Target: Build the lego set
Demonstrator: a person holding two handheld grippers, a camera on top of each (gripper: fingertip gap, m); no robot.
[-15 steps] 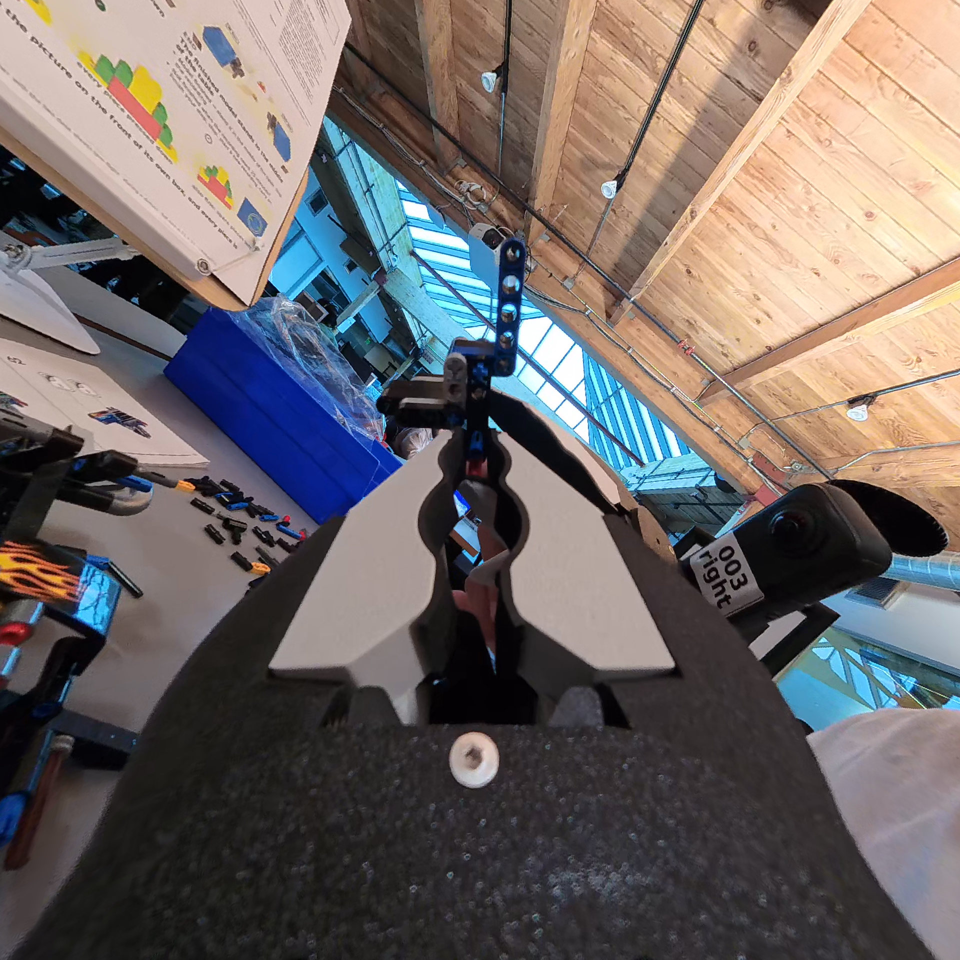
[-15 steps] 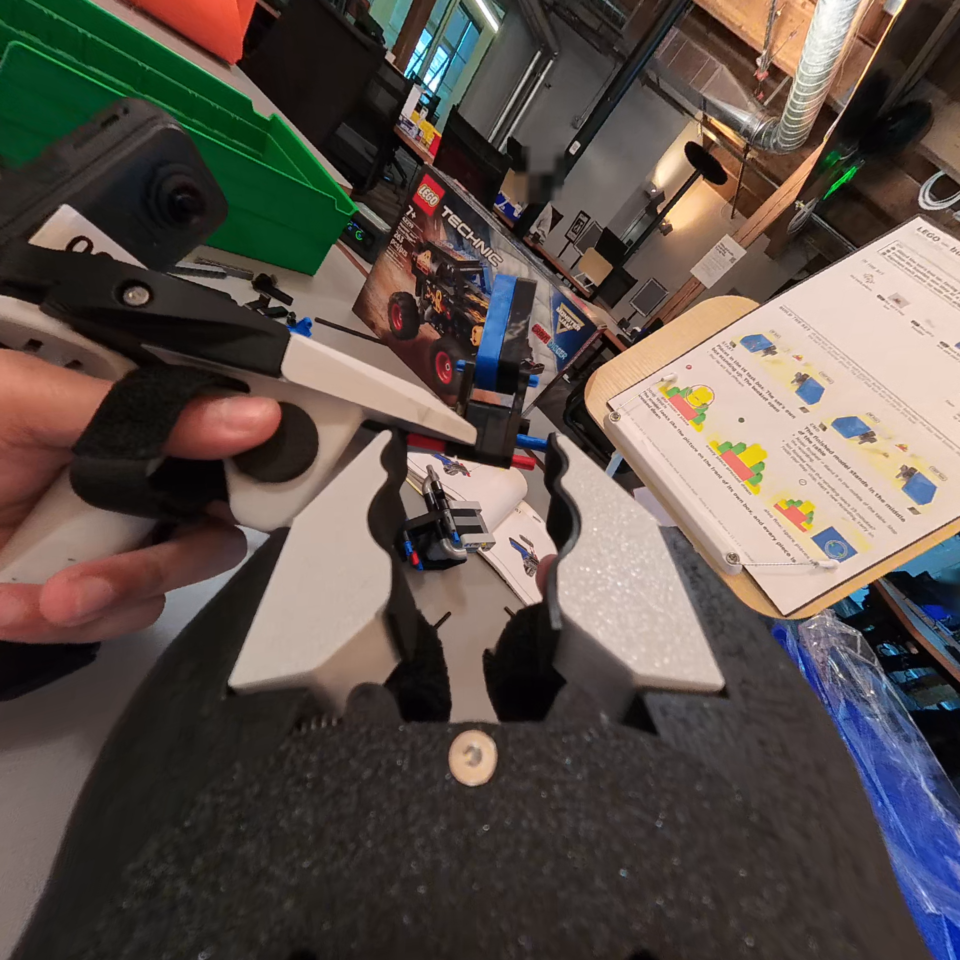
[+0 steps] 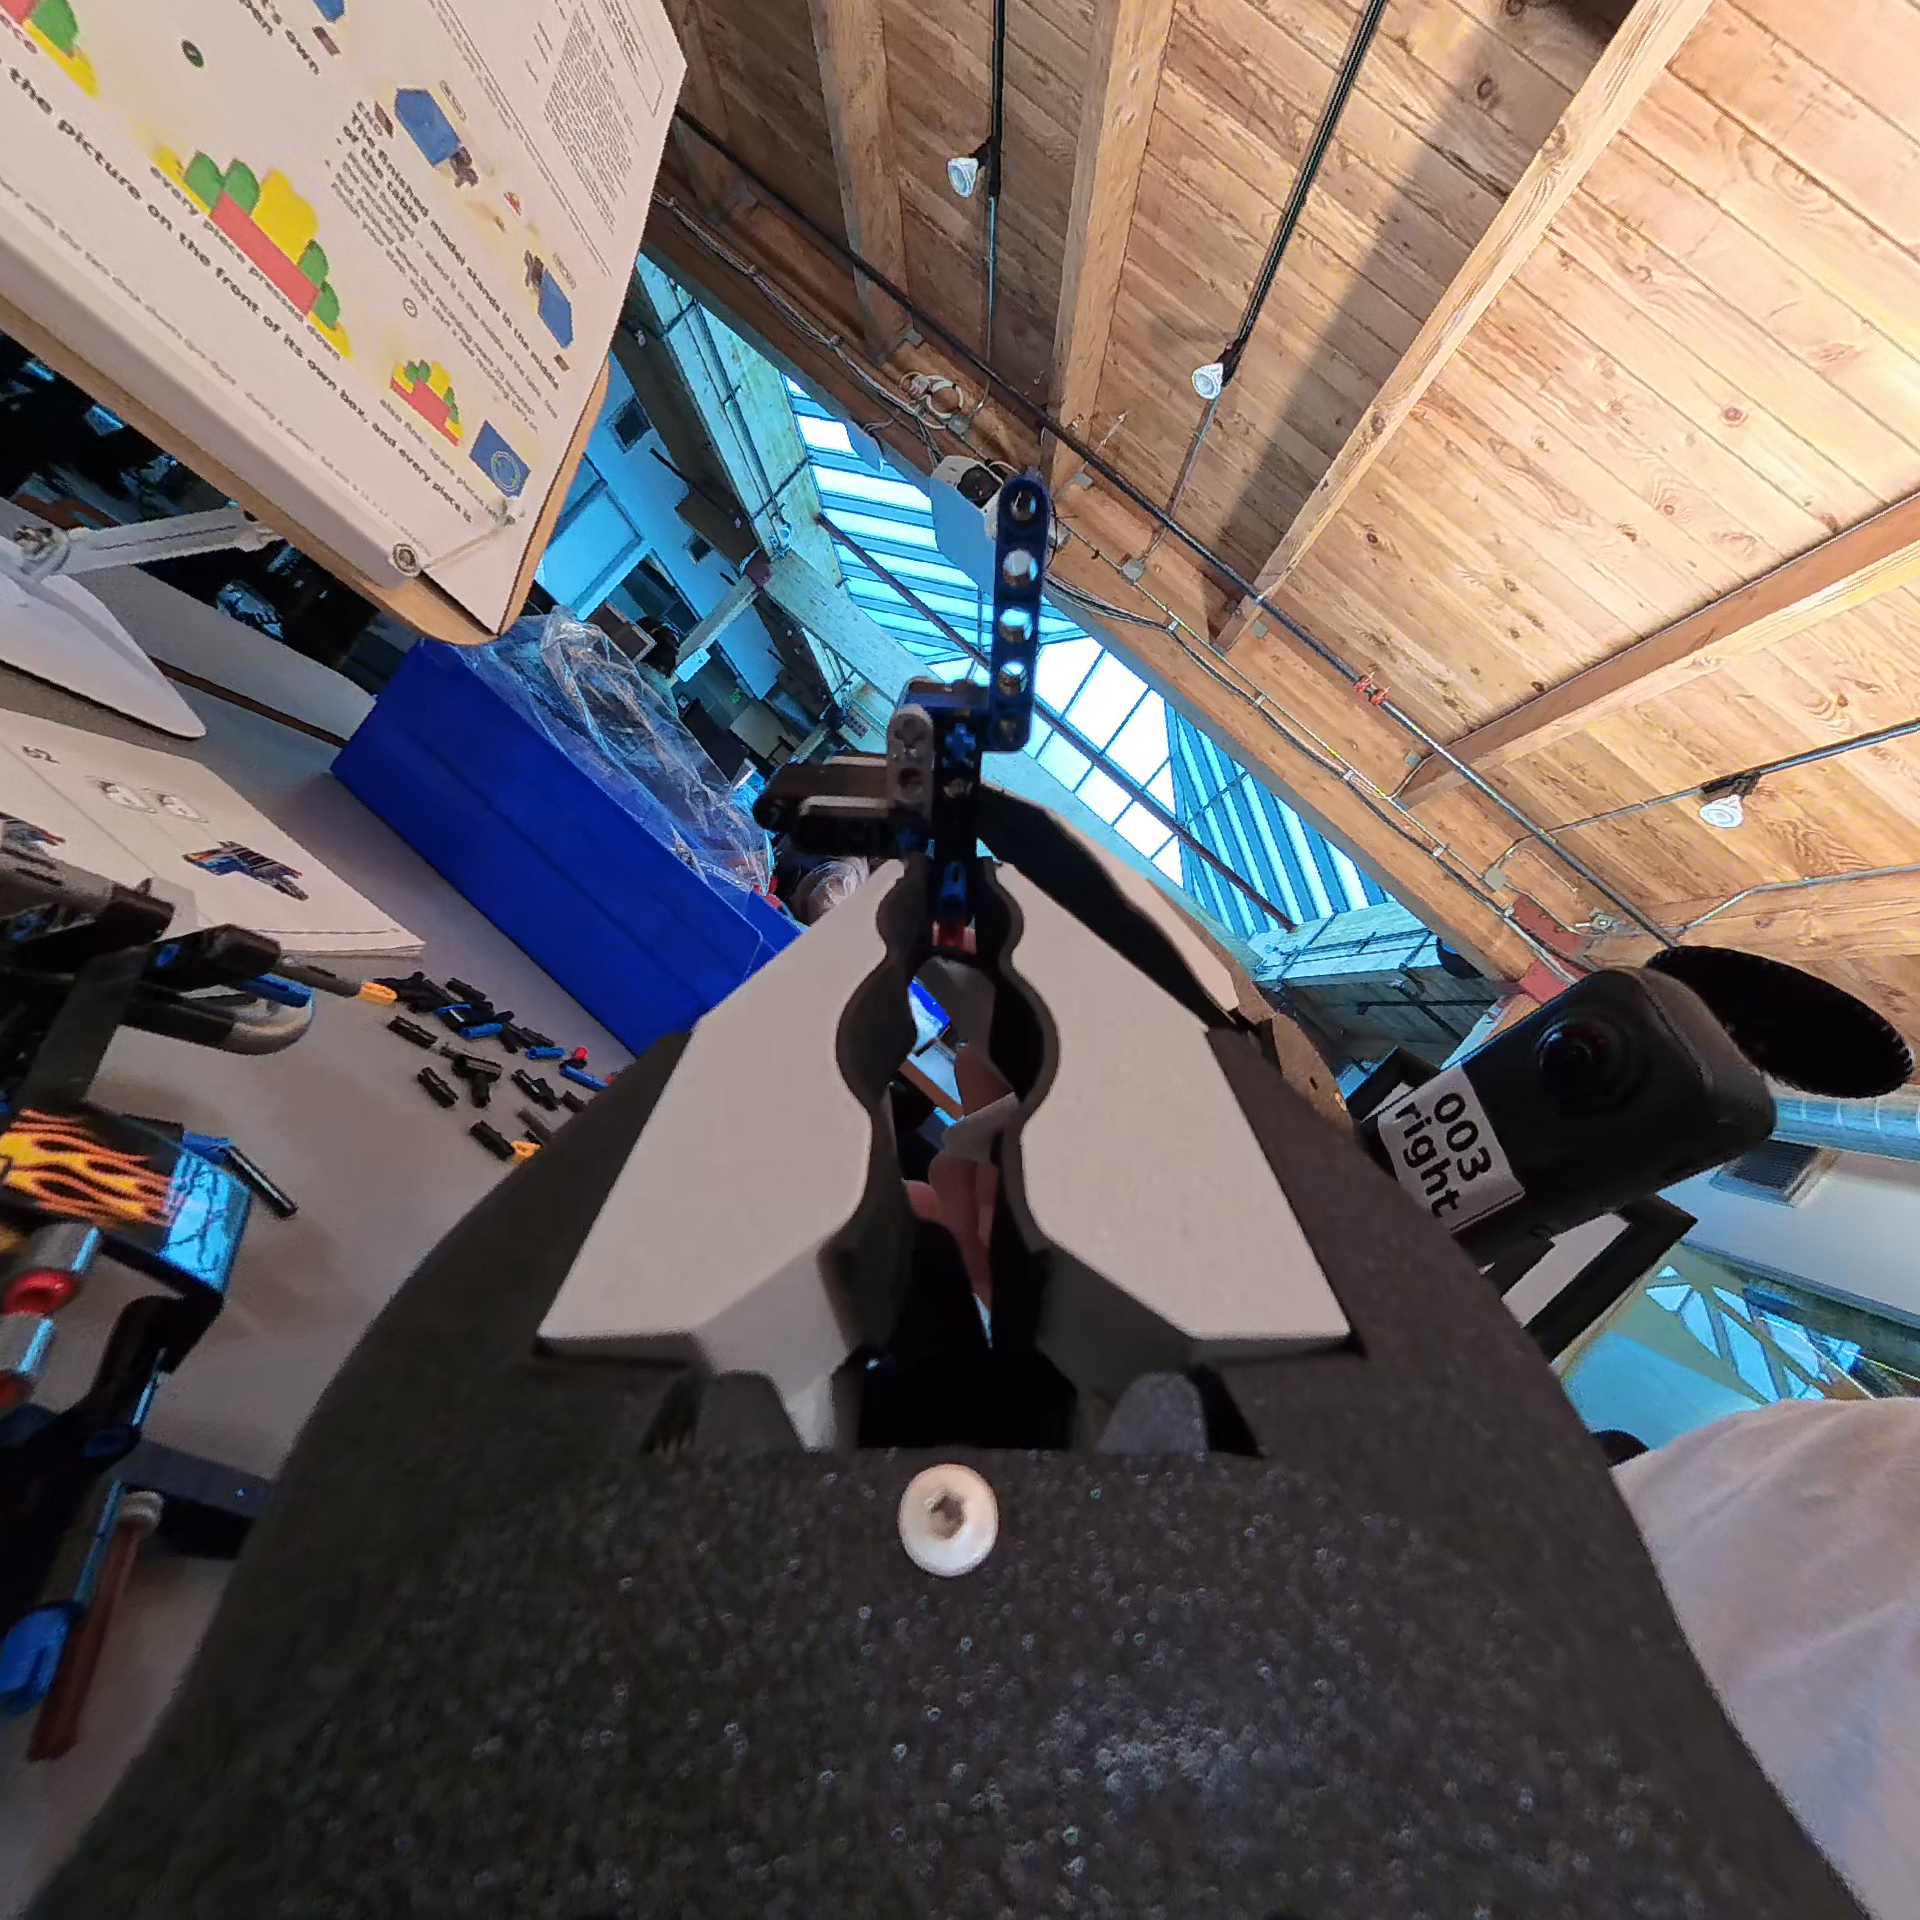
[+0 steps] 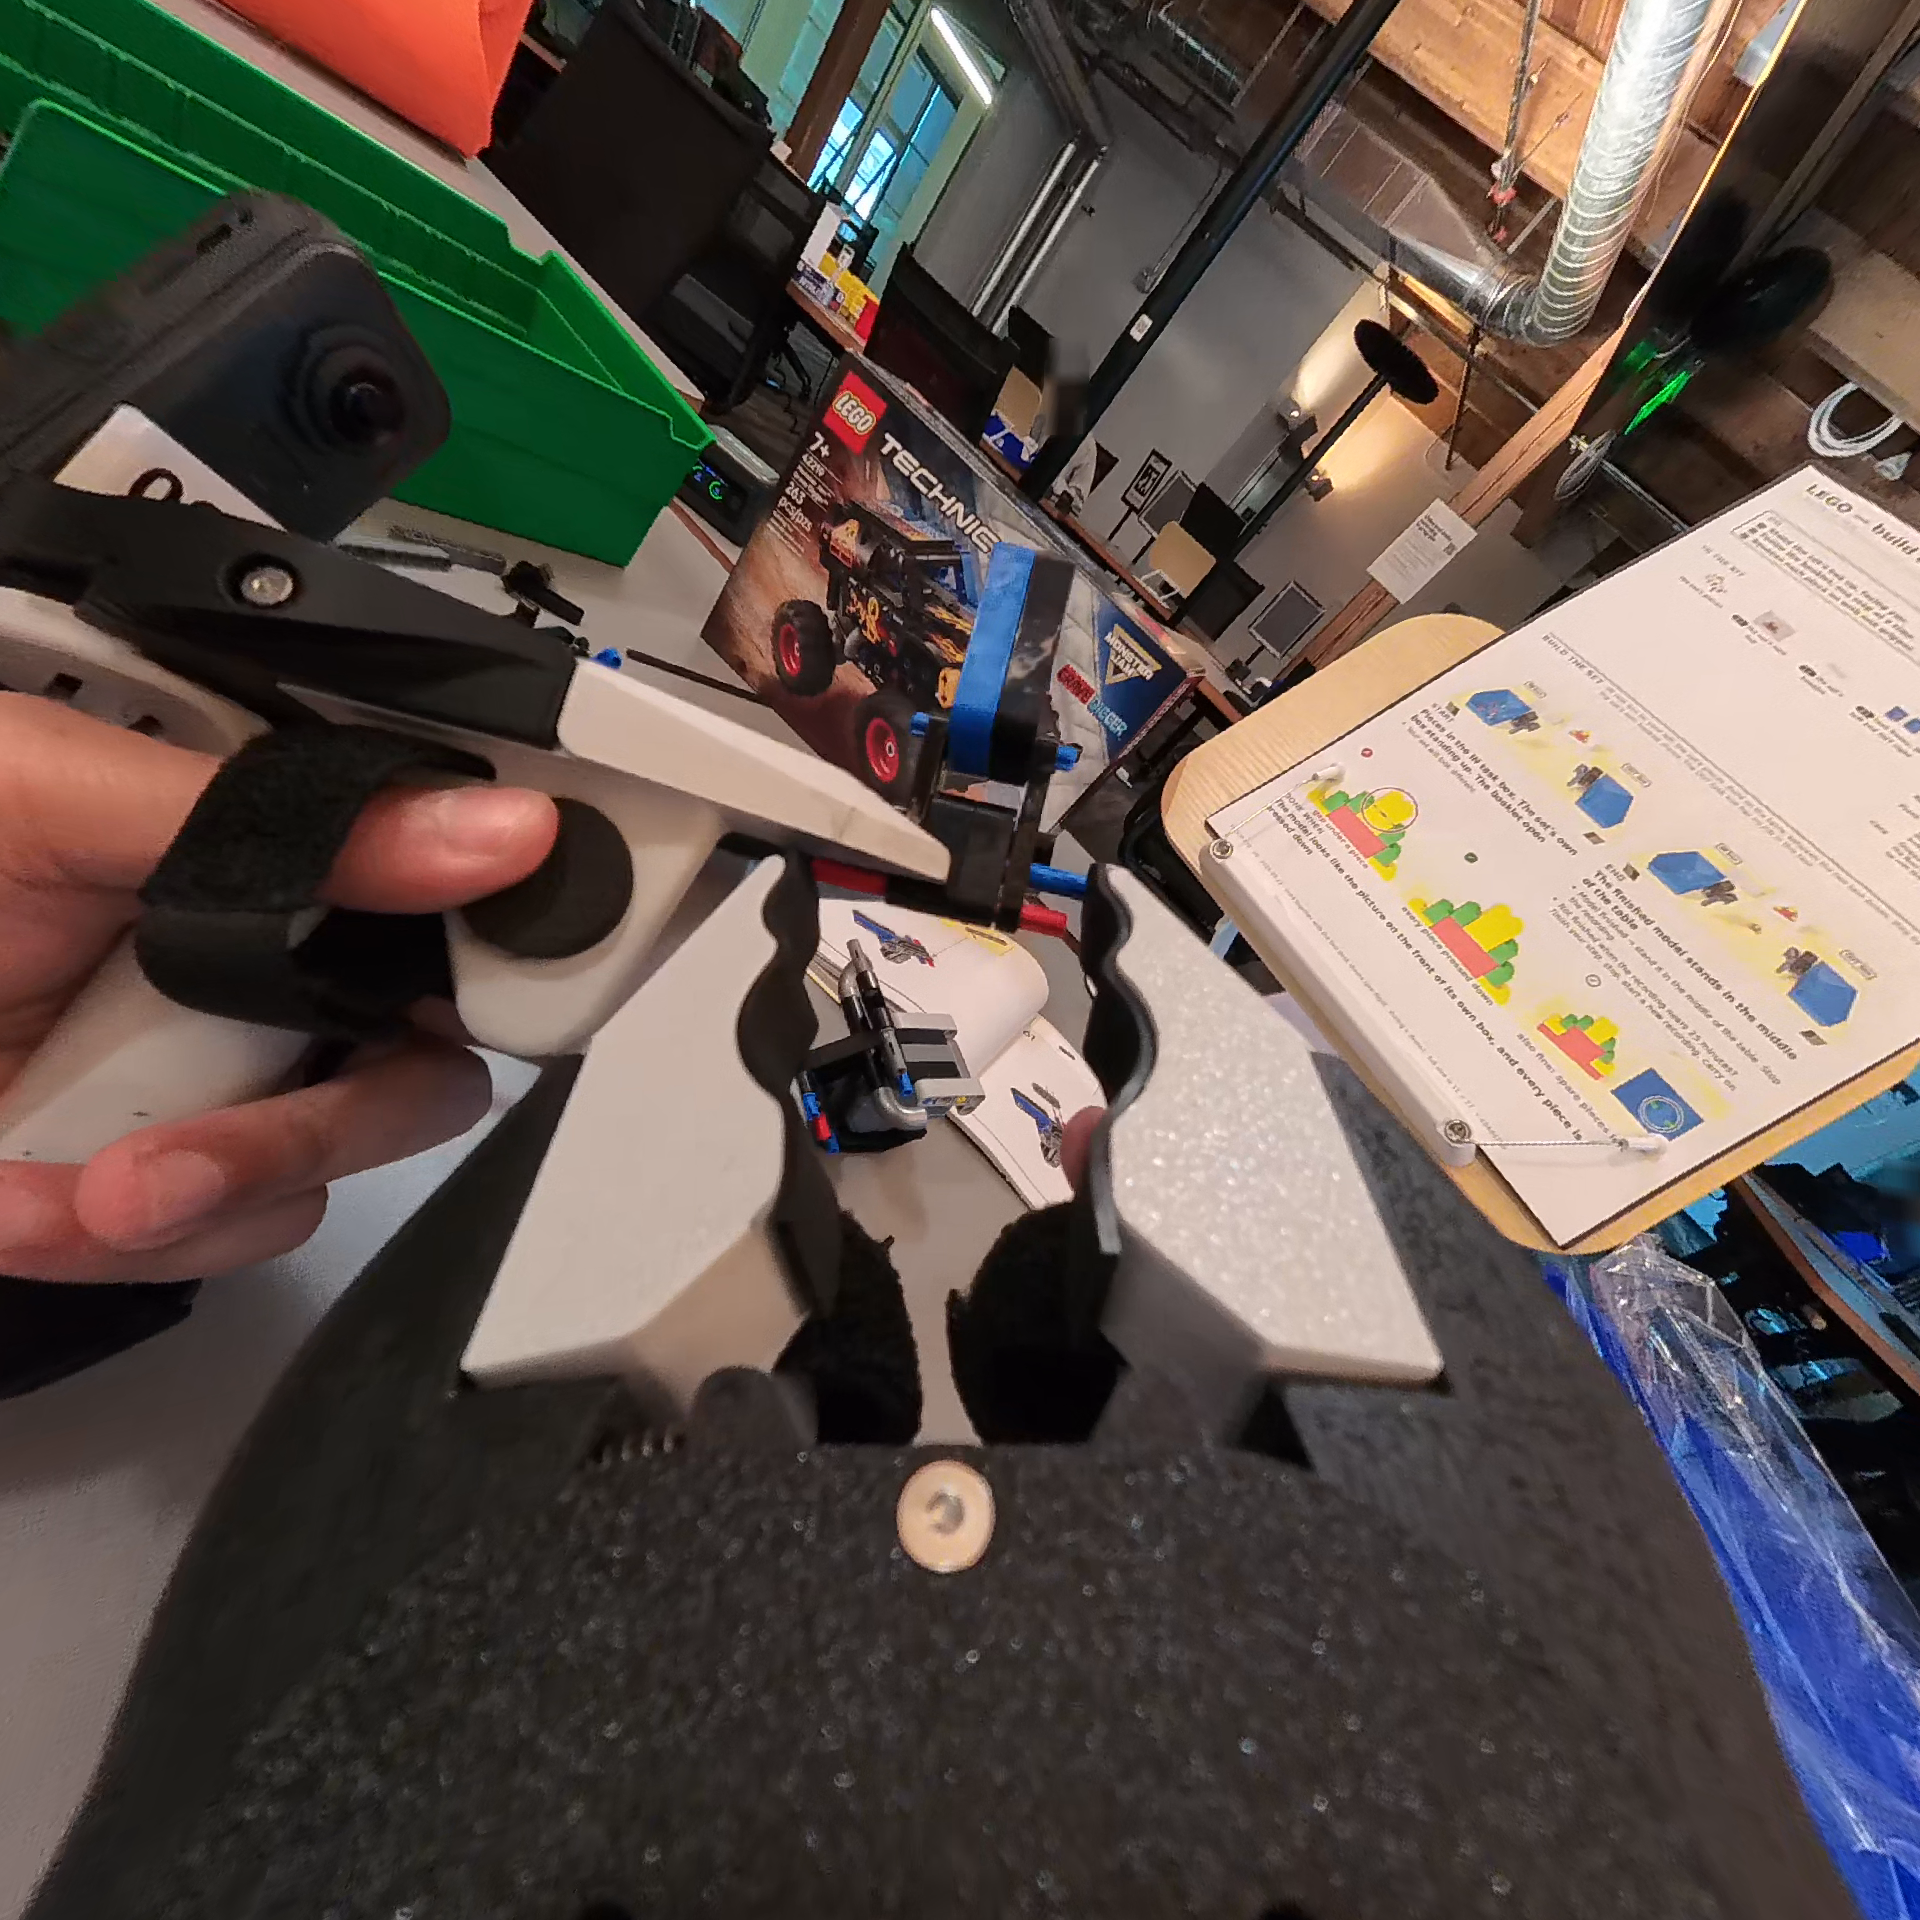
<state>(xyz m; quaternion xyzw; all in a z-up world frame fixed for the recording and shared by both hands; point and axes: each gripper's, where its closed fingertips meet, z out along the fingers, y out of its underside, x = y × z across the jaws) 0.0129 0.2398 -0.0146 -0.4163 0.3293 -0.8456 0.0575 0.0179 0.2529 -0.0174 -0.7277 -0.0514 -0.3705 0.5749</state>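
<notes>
Two foam-padded grey grippers are meeting above the pale grey table (image 4: 156, 1558): the left gripper (image 3: 951, 894) is clamping a small black-and-blue lego sub-assembly (image 3: 940, 769) at its fingertips, lifted clear of the tabletop. The right gripper (image 4: 940, 914) is gaping wide, its tips just beside that piece. Scattered small black pins (image 3: 488, 1049) are lying on the table.

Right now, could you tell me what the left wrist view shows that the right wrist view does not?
Only the left wrist view shows the wooden ceiling, the loose small pieces on the table and the flame-painted truck part. Only the right wrist view shows the green bin, the set's box and the open right gripper. Both show the left gripper shut on the blue and black assembly, and the instruction board.
</notes>
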